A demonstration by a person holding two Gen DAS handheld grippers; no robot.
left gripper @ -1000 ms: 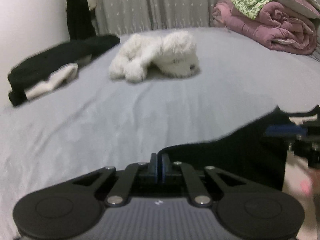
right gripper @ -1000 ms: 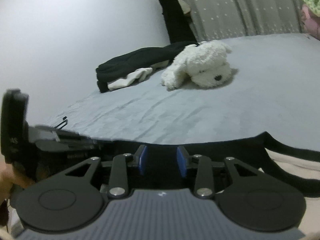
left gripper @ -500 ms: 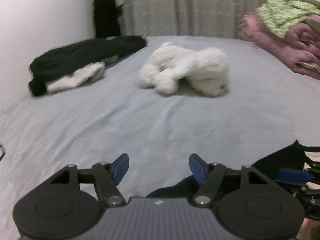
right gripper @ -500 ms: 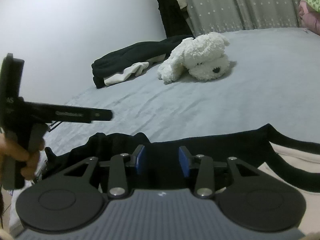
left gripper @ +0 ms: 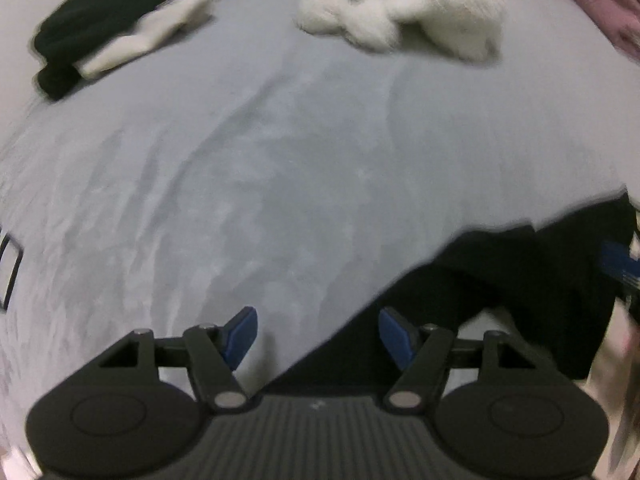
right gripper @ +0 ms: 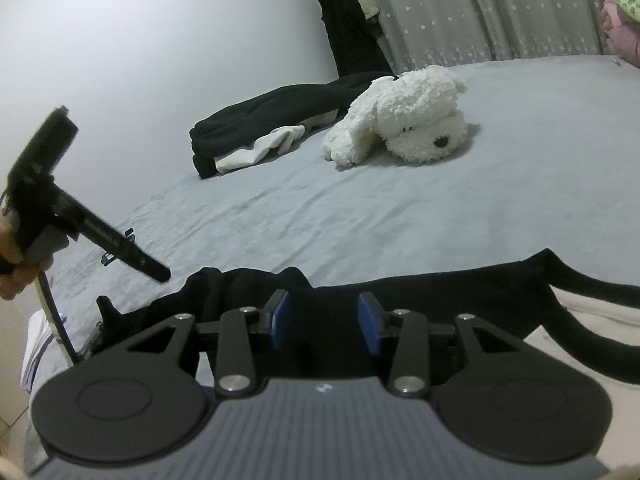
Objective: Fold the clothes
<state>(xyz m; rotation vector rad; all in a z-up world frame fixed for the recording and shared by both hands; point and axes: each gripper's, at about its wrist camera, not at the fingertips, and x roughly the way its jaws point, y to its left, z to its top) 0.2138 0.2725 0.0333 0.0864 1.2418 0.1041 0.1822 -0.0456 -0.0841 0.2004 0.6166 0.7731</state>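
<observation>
A black garment with thin straps lies along the near edge of the grey bed, partly over pale beige cloth. My right gripper sits low over it, its jaws partly apart with black cloth in the gap, and the pads do not visibly press. My left gripper is wide open and tilted steeply down over bare sheet, with nothing between its fingers. The garment lies to its lower right. In the right wrist view the left gripper hangs at the left, held by a hand.
A white plush dog lies mid-bed. A black and white pile of clothes sits behind it by the wall. Grey curtains and a pink quilt close off the far side. The bed's edge runs near the left gripper.
The left gripper opened and let go of the black garment's edge, then lifted away and tipped downward. The released cloth dropped into a bunch on the bed. The right gripper stayed put.
</observation>
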